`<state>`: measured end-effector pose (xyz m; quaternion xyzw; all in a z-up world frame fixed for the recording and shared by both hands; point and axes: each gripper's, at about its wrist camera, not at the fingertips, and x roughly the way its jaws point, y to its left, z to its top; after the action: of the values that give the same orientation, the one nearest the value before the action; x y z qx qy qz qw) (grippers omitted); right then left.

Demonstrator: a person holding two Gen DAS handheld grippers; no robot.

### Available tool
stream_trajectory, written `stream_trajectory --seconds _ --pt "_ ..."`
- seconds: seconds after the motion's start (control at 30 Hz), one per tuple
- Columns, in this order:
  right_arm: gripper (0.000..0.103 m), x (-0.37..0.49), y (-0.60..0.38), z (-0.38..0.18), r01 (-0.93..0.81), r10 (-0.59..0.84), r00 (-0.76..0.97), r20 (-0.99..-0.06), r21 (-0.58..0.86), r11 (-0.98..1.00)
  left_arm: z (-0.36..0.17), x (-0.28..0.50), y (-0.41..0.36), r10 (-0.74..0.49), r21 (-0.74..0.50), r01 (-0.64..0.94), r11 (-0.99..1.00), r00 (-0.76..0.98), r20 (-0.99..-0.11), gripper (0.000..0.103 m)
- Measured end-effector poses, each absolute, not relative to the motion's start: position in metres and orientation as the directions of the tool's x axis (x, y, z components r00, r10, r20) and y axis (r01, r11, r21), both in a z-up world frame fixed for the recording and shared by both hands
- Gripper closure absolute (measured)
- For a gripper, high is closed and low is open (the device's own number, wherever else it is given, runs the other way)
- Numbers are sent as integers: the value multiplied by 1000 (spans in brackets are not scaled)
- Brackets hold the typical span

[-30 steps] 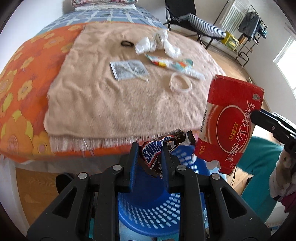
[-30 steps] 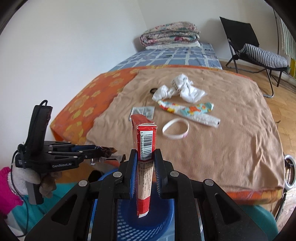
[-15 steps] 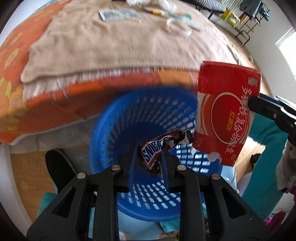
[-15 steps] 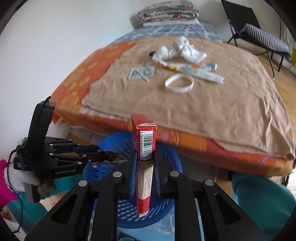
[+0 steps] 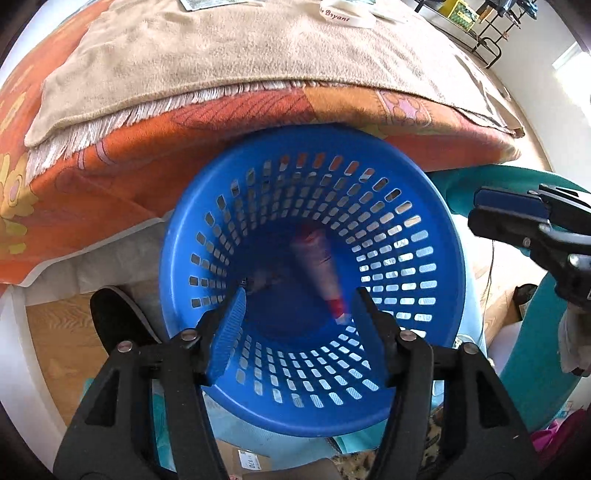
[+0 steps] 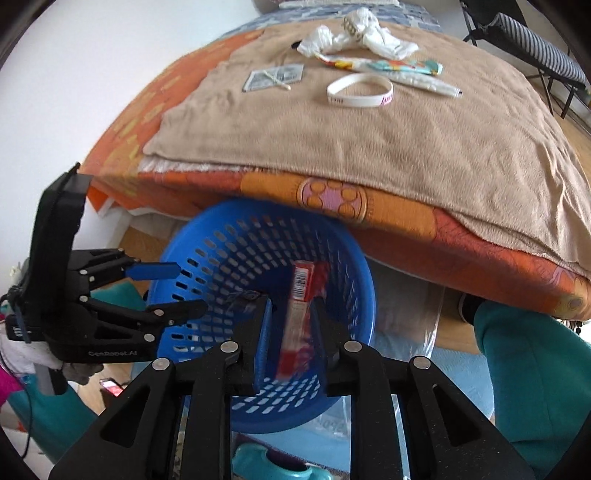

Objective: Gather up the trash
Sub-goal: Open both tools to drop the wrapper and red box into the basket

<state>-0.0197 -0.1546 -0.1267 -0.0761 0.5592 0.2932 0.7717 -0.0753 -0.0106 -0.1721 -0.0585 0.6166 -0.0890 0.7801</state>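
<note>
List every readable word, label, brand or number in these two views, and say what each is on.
"Bryant": on the white wristband; the letters before it are cut off.
"GenRobot.AI": on the left gripper body.
Barcode on the red box in the blue basket: digits too blurred to read.
Label under the basket: digits not surely legible.
Grey packet on the blanket: print too small to read.

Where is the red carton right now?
The red carton is inside the blue basket, blurred, just beyond the open right gripper; the left wrist view shows it near the basket's bottom, below the bed edge.
</note>
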Motion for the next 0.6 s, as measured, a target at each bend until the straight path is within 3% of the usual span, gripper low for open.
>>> stream_trajectory --seconds 0.1,0.6 --pt "63 -20 -154 -130 -536 364 198 -910 210 818 -172 -75 -10 -206 -196 66 978 224 -953 42" --pt "55 -10 -160 -129 -504 348 208 -914 205 839 -165 -65 -8 -192 -181 66 981 249 -949 42"
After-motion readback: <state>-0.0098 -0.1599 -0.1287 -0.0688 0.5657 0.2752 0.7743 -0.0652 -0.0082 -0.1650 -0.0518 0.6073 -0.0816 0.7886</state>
